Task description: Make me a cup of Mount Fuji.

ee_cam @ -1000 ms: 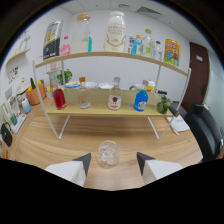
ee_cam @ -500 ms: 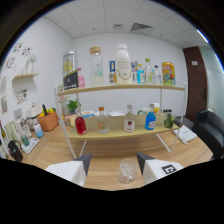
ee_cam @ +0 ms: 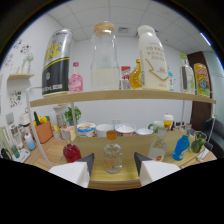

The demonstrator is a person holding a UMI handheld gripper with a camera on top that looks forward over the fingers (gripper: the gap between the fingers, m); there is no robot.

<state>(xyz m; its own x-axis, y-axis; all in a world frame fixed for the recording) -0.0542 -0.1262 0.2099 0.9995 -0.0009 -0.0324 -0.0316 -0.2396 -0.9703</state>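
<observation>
My gripper [ee_cam: 114, 161] is open, its two pale fingers [ee_cam: 75, 172] spread just in front of the lower shelf board [ee_cam: 90, 147]. A small round clear glass bottle [ee_cam: 112, 159] with an orange top stands on that board, in line between the fingertips, with a gap on either side. A red round bottle [ee_cam: 71, 152] stands to its left. To its right are a clear bottle with an orange label [ee_cam: 157, 147] and a blue bottle [ee_cam: 181, 147]. On the upper shelf [ee_cam: 125, 96] stand a big glass jar of white liquid [ee_cam: 105, 57] and a tall white bottle [ee_cam: 152, 57].
The upper shelf also carries a black and yellow bottle [ee_cam: 56, 62], a pink bottle [ee_cam: 75, 77], an amber bottle [ee_cam: 136, 75] and a yellow bag [ee_cam: 202, 80]. Several tubs [ee_cam: 86, 130] line the back of the lower shelf. An orange holder [ee_cam: 44, 131] and a plant [ee_cam: 70, 115] stand at the left.
The view has risen and closed in on the shelves. The glass that stood on the table between the fingers is gone from view; a shelf bottle now sits between the fingertips.
</observation>
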